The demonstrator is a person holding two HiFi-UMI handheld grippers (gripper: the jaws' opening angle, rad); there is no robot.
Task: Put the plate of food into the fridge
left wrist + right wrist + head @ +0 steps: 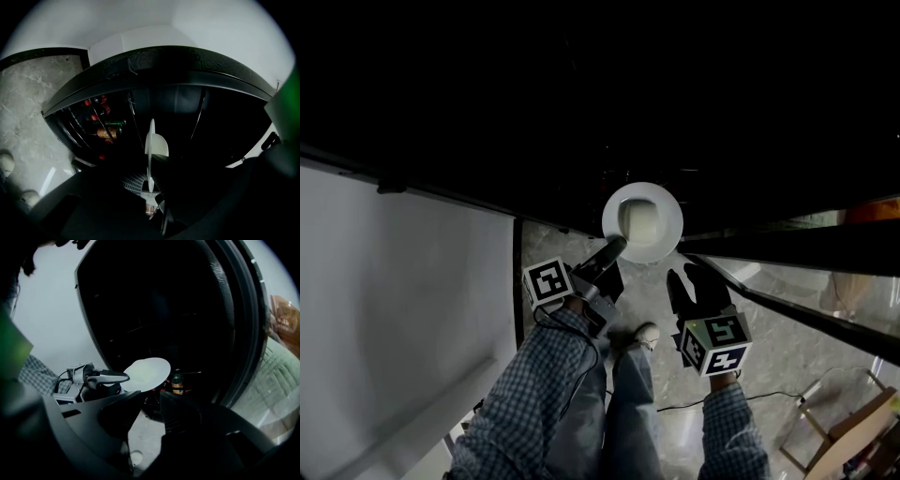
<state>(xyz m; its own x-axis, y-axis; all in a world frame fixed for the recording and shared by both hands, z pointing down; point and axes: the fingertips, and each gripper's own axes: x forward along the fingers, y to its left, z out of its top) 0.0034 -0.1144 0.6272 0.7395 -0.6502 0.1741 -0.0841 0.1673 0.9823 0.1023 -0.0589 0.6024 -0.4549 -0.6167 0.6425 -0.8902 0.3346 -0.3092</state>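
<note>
Head view: left gripper [615,247] pinches plate [667,239] rim at fridge [581,112] mouth; right gripper [695,279] spread, empty. Insertion step, judged; next calls for a level push deeper inside.

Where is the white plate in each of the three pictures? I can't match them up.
Head view: the plate sits at centre, its near rim held in the left gripper.
Left gripper view: the plate is at centre, edge-on, a thin white upright sliver between the jaws.
Right gripper view: the plate is a pale oval just left of centre.
Shared landmark: the left gripper clamped on the plate's rim.
</note>
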